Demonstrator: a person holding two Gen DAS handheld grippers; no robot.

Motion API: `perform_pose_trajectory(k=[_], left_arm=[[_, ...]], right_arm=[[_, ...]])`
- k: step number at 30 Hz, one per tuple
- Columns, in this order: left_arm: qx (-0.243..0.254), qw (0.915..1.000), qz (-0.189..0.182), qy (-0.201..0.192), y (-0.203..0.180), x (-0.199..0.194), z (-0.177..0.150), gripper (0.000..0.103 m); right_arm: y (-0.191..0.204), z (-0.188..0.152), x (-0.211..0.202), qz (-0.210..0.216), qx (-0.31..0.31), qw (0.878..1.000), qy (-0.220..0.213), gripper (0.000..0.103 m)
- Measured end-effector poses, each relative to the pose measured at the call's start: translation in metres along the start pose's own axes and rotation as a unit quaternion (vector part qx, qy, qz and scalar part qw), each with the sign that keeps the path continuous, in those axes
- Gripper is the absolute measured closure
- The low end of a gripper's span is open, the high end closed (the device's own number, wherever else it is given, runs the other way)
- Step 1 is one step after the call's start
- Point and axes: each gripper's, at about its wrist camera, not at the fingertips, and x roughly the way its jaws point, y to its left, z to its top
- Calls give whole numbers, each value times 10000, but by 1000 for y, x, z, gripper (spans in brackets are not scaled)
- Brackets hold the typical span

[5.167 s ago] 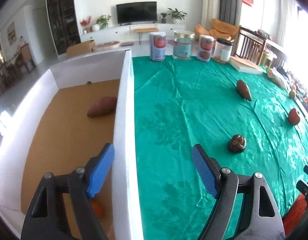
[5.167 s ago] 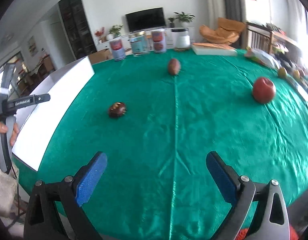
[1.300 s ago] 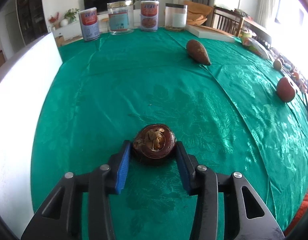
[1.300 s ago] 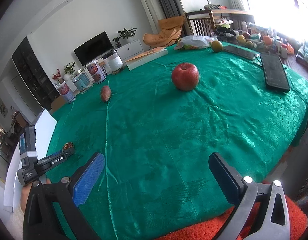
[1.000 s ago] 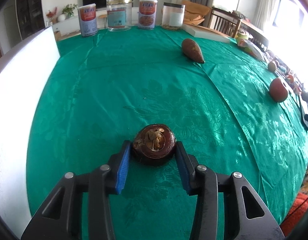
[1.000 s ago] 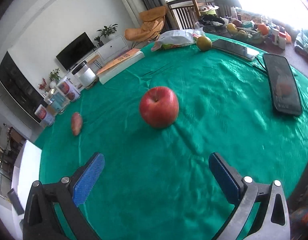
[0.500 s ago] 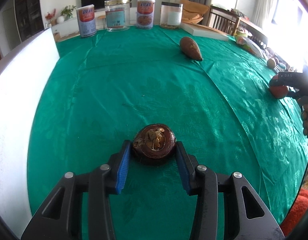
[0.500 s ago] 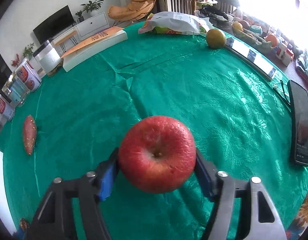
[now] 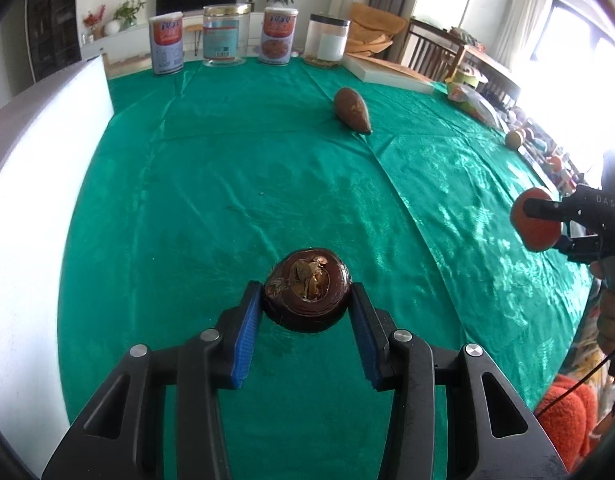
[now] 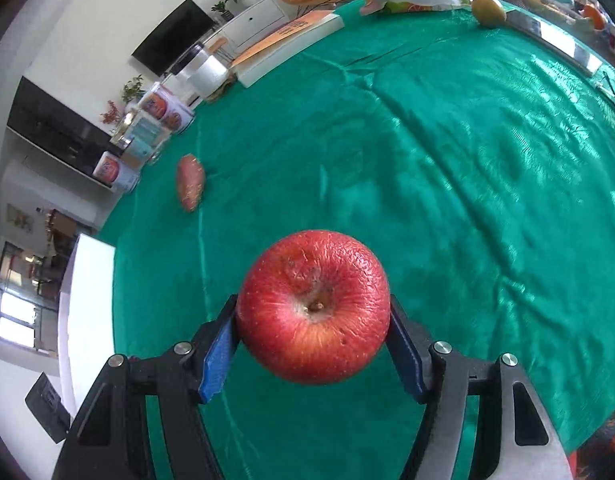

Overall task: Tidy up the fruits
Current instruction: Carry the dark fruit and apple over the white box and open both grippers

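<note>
Green cloth (image 9: 267, 168) covers the surface; your left claw (image 9: 307, 312) clamps a dark brown fruit (image 9: 307, 296), and your right claw (image 10: 313, 332), which has just been closing, grips the red apple (image 10: 313, 306) above it.

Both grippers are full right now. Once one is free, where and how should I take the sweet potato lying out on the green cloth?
Grip the sweet potato across its thick middle, coming down from above with the jaws square to its long axis. It lies flat on the green cloth, tapering to a point at the near end, so the ends would likely slip. Nothing stands close beside it.
</note>
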Motion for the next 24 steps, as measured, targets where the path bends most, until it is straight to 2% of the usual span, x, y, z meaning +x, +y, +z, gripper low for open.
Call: perform_pose_trajectory(k=[6, 10, 13, 16, 18, 20, 22, 24], left_arm=[[-149, 9992, -380, 29, 3, -43, -6, 59], [-482, 9955, -805, 136, 14, -85, -13, 59], [-558, 9920, -1125, 135, 21, -126, -17, 59], [-771, 9872, -1397, -27, 45, -174, -13, 59], [-937, 9872, -1250, -324, 70, -204, -6, 59], [-1199, 9865, -946, -589, 106, -224, 3, 59], [-1432, 9859, -382, -777, 145, -229, 10, 58], [-1731, 9816, 178, -785, 187, -218, 16, 58]], right_arm=[[30, -28, -10, 846, 113, 9958, 325, 35], [61, -43, -11, 1304, 95, 9893, 651, 35], [99, -54, -6, 1609, -126, 9826, 924, 35], [160, -66, -2, 1805, -718, 9748, 1099, 35], [208, -74, 3, 1937, -1213, 9664, 1179, 35], [262, -84, 8, 2054, -1802, 9544, 1204, 35], [315, -94, 14, 2111, -2404, 9401, 1173, 35], [365, -106, 27, 2156, -2958, 9233, 1166, 35]])
